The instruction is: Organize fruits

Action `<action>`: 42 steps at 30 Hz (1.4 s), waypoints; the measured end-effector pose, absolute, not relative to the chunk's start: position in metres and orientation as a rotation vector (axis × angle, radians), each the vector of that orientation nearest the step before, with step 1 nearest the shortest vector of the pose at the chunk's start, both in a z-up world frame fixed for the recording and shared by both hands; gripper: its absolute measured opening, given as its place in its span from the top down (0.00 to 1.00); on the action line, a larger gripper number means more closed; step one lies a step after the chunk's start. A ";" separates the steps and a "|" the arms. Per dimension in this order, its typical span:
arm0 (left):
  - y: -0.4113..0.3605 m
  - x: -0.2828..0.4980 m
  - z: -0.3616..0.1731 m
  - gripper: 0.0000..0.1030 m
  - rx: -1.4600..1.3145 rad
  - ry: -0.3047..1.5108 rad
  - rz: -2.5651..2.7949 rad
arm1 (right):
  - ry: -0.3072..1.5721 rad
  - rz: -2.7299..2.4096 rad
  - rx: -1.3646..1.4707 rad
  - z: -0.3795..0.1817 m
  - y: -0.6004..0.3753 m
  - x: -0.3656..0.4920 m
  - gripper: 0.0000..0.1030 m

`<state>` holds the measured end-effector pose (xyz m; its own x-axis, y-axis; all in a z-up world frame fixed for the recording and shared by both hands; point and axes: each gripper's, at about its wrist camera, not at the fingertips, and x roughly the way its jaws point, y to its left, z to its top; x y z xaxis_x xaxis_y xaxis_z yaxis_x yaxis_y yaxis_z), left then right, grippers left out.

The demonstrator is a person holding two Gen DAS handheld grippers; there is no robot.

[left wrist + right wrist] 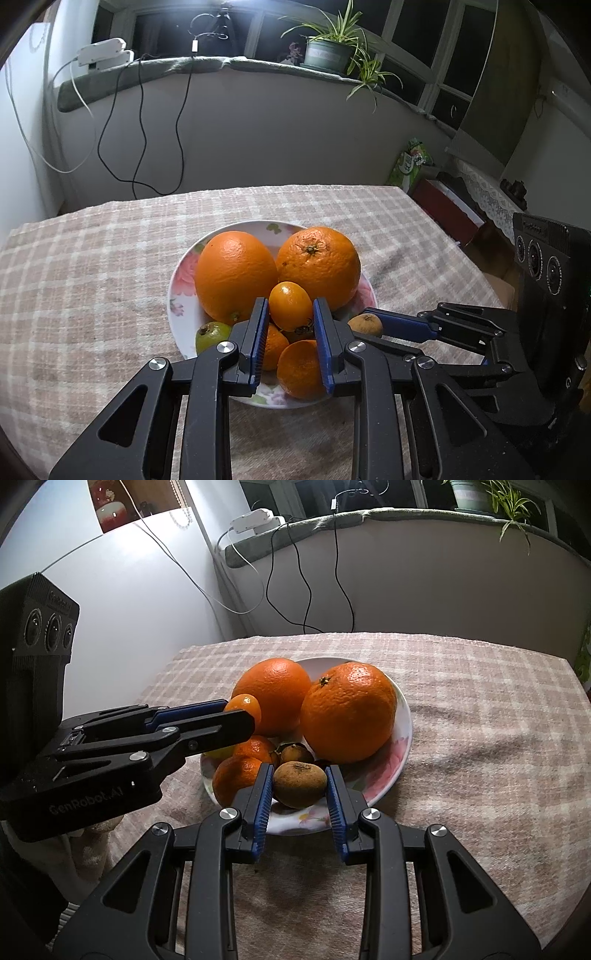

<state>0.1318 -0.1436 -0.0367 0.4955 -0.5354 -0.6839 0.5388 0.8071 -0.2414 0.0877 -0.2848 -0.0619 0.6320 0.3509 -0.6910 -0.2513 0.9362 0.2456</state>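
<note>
Small orange fruit, a kumquat [290,305], sits squarely between the blue pads of the left tool [289,308], pads pressed on both its sides – gripped, just above the pile in the plate [177,291]; beside it, the brown wrinkled fruit [300,783] is caught the same way in the right tool [300,779], clamped at the plate's near edge. Behind both, two big oranges – one smooth [235,275], one with its stem scar up [318,266] – fill the back of the plate, touching each other; smaller tangerines [298,369] and a green fruit [211,334] crowd the front; the flowered plate rests on the checked cloth of the bench [92,266].
</note>
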 end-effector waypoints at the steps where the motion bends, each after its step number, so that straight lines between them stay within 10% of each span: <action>1: -0.144 0.132 -0.037 0.78 0.005 0.826 -0.651 | 0.817 0.345 0.131 -0.062 -0.285 0.088 0.71; 7: -0.145 0.131 -0.035 0.64 0.009 0.821 -0.645 | 0.819 0.342 0.126 -0.062 -0.287 0.088 0.71; 11: -0.145 0.131 -0.034 0.62 0.013 0.818 -0.642 | 0.806 0.331 0.112 -0.061 -0.287 0.086 0.40; 24: -0.140 0.128 -0.031 0.32 0.012 0.810 -0.597 | 0.782 0.306 0.104 -0.056 -0.292 0.079 0.16; 42: -0.124 0.108 -0.023 0.23 0.028 0.775 -0.485 | 0.746 0.266 0.052 -0.042 -0.288 0.061 0.10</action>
